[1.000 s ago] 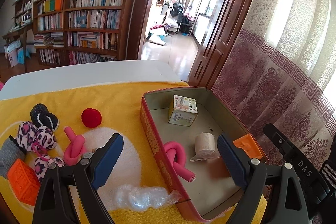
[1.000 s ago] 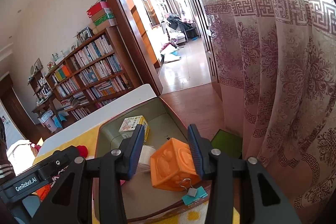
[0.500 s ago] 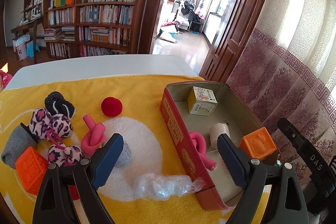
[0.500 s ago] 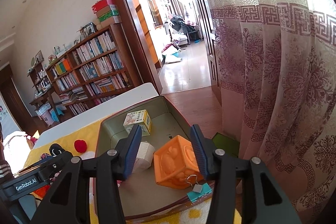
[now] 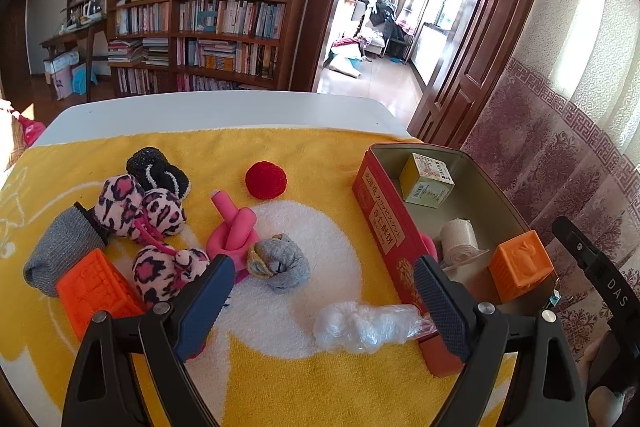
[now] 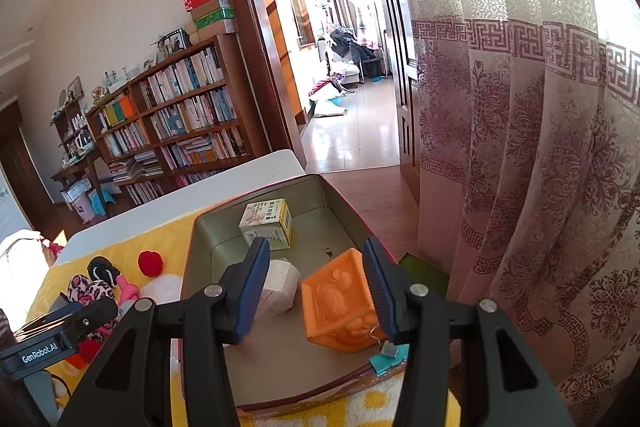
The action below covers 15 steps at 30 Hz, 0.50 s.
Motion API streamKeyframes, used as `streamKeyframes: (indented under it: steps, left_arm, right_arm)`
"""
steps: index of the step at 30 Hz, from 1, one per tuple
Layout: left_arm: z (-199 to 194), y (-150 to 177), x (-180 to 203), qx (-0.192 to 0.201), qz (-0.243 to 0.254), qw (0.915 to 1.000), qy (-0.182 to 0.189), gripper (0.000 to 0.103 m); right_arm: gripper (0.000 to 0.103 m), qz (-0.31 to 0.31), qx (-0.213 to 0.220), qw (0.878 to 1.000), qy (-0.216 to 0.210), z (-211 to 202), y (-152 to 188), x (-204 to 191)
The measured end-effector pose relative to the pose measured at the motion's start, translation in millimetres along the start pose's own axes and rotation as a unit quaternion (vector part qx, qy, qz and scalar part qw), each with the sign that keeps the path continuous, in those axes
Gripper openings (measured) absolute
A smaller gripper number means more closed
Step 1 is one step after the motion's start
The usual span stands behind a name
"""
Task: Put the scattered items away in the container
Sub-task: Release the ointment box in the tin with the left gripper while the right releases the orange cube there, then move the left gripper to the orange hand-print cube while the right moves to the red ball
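Observation:
The red tin (image 5: 383, 227) stands on the right of the yellow towel (image 5: 320, 151). It holds a small carton (image 5: 426, 179), a white roll (image 5: 460, 241) and an orange cube (image 5: 520, 271). My right gripper (image 6: 316, 287) is open over the tin (image 6: 336, 199). The orange cube (image 6: 340, 307) rests on the tin floor between its jaws, with a clear gap at the left pad. My left gripper (image 5: 322, 291) hangs wide open above the towel, over a grey sock ball (image 5: 280, 265) and crumpled clear plastic (image 5: 364, 323).
Loose on the towel lie a red ball (image 5: 266, 179), a pink foam knot (image 5: 234, 227), leopard-print pieces (image 5: 136, 211), a black piece (image 5: 158, 171), a grey roll (image 5: 60, 251) and an orange block (image 5: 94, 293). A binder clip (image 6: 388, 351) hangs on the tin's near rim. A curtain (image 6: 520, 187) hangs to the right.
My left gripper has swung left from over the tin to over the towel's loose items. The right jaws have parted from the orange cube, which now sits in the tin.

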<state>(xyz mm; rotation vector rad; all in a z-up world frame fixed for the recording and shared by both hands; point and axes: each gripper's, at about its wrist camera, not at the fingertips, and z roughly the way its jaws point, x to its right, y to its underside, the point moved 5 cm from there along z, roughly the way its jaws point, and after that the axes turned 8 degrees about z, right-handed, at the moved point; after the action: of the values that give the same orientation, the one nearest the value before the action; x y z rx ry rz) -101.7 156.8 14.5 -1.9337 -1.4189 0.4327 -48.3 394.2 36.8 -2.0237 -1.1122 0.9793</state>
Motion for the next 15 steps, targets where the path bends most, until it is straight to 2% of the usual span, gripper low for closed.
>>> streamKeyframes:
  steps: [15]
  left_arm:
    - [-16.8, 18.0, -30.4, -0.004, -0.015, 0.9998, -0.016, 0.093]
  right_arm:
    - [0.053, -0.045, -0.015, 0.999, -0.023, -3.6, 18.3, -37.0]
